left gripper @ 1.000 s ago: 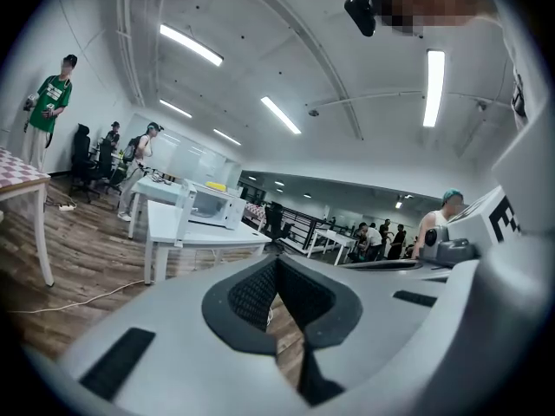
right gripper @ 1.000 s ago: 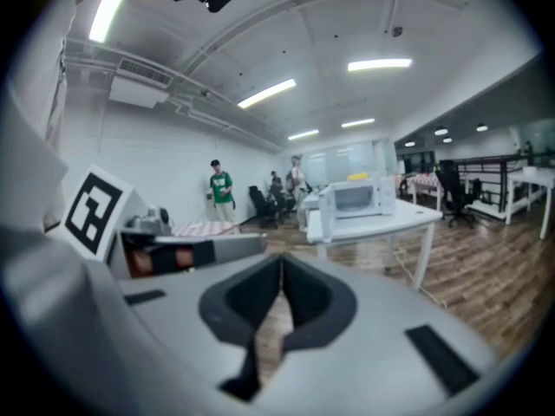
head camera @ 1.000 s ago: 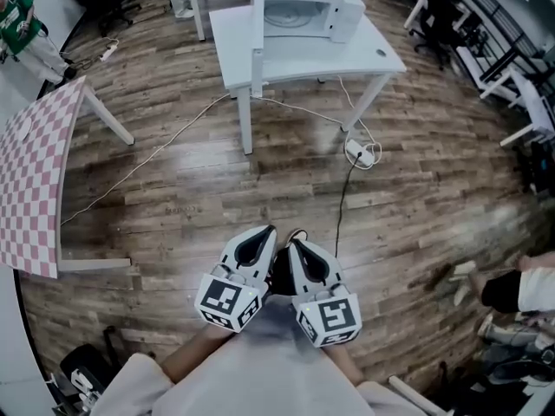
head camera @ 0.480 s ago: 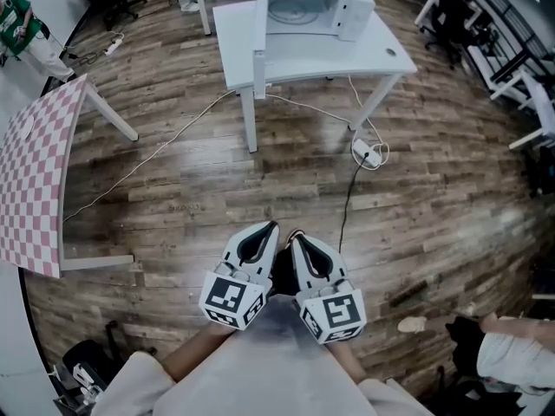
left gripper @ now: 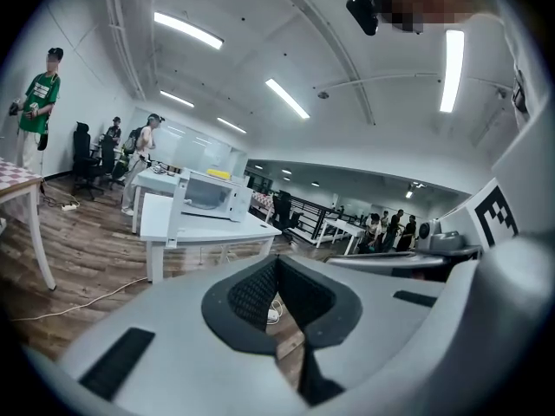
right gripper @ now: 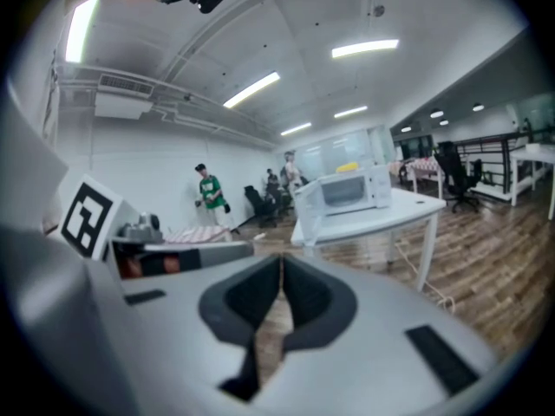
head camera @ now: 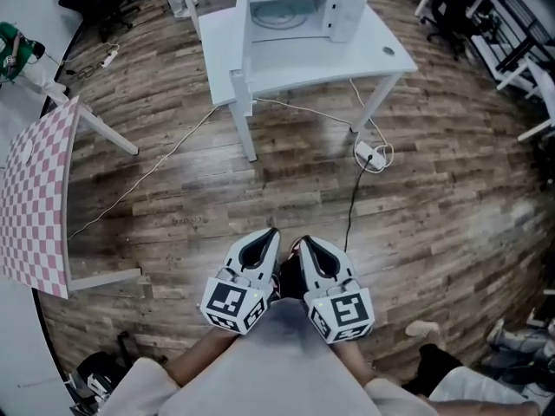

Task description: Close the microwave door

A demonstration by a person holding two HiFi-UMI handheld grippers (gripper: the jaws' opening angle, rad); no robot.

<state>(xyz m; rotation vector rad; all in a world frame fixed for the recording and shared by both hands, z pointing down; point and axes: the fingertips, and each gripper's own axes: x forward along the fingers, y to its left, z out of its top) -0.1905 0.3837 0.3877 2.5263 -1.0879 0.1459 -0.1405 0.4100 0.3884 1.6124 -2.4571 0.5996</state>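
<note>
A white microwave point(head camera: 299, 7) stands on a white table point(head camera: 347, 55) at the far end of the wood floor. Its door point(head camera: 237, 81) hangs open, swung out on the left toward me. The microwave point(left gripper: 212, 195) lies left of centre in the left gripper view, and in the right gripper view the microwave point(right gripper: 347, 191) sits right of centre, with the open door point(right gripper: 305, 206) beside it. My left gripper point(head camera: 267, 232) and right gripper point(head camera: 305, 241) are held side by side close to my body, far from the table. Both are shut with nothing in them: left gripper point(left gripper: 277, 263), right gripper point(right gripper: 282, 263).
A pink checkered table point(head camera: 35, 198) stands at the left. A power strip point(head camera: 368, 154) with a black cable lies on the floor by the table's right leg, and a white cable point(head camera: 147, 173) runs left. Office chairs and several people are in the distance.
The table and microwave have shifted slightly in the head view. The person at the lower right has moved almost out of view. Both grippers stay shut together.
</note>
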